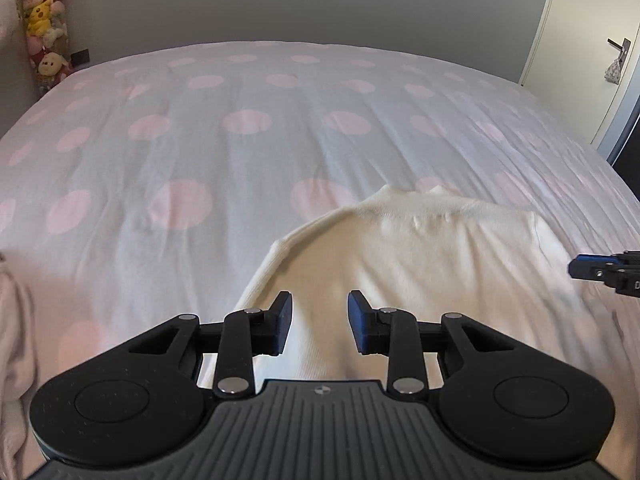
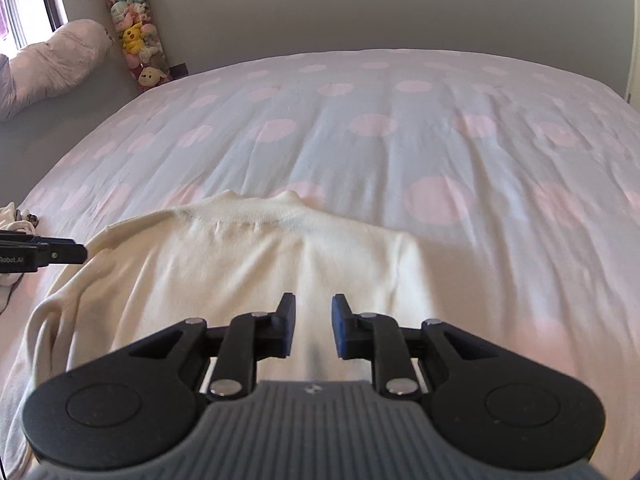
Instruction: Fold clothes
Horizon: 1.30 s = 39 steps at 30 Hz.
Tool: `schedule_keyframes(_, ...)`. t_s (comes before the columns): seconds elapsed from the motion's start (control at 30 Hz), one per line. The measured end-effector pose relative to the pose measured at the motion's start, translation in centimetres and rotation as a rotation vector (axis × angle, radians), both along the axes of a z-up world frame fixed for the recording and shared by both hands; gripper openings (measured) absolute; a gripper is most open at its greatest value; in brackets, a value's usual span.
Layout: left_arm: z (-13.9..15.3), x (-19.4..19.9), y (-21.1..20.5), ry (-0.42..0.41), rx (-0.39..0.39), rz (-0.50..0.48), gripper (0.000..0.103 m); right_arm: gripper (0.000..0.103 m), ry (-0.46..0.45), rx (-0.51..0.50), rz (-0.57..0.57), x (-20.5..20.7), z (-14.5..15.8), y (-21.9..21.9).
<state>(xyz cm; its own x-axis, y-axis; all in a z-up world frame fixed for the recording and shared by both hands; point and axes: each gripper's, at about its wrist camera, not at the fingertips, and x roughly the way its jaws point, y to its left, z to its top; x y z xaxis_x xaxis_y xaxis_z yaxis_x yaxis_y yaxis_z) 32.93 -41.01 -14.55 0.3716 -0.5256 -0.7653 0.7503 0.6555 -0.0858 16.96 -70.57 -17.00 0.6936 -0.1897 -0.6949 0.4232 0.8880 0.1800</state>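
Note:
A cream knit sweater (image 1: 420, 256) lies flat on the bed, its collar pointing away from me; in the right wrist view the same sweater (image 2: 240, 264) fills the near left. My left gripper (image 1: 320, 326) hovers open over the sweater's lower left part, nothing between its fingers. My right gripper (image 2: 314, 326) is open above the sweater's lower right part, also holding nothing. The right gripper's tip (image 1: 600, 272) shows at the right edge of the left wrist view, and the left gripper's tip (image 2: 44, 258) at the left edge of the right wrist view.
The bed has a white cover with pink dots (image 1: 248, 128). A pale garment (image 1: 12, 320) is bunched at the near left. A column of plush toys (image 2: 136, 36) stands in the far left corner, beside a pillow (image 2: 52, 60). A door (image 1: 592, 40) is at the right.

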Motion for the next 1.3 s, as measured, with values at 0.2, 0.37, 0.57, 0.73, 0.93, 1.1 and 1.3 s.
schedule_keyframes(0.2, 0.9, -5.1, 8.4, 0.007, 0.114, 0.058, 0.037, 0.032, -0.043, -0.004, -0.075, -10.5, 1.2, 5.5)
schedule_keyframes(0.37, 0.3, -7.9, 14.7, 0.092, 0.124, 0.161, 0.039, 0.037, -0.071, 0.052, -0.093, -15.9, 0.8, 10.4)
schedule_keyframes(0.57, -1.7, -9.6, 18.6, 0.186, 0.213, 0.268, 0.044, 0.042, -0.121, 0.0, -0.099, -19.4, 0.0, 15.3)
schedule_keyframes(0.73, -3.3, -10.5, 19.9, 0.256, 0.248, 0.298, 0.044, 0.047, -0.223, -0.002, -0.12, -21.1, 0.9, 15.6)
schedule_keyframes(0.93, -5.1, -11.5, 21.2, 0.325, 0.288, 0.32, 0.034, 0.047, -0.219, 0.006, -0.145, -21.6, 0.9, 15.8)
schedule_keyframes(1.1, -4.7, -13.0, 20.3, 0.262, 0.299, 0.242, 0.01, 0.049, -0.197, -0.026, -0.14, -21.5, 1.0, 16.4)
schedule_keyframes(1.3, -3.1, -12.1, 22.9, 0.293, 0.098, 0.295, 0.001, 0.05, -0.152, -0.083, -0.121, -20.8, 0.9, 17.2)
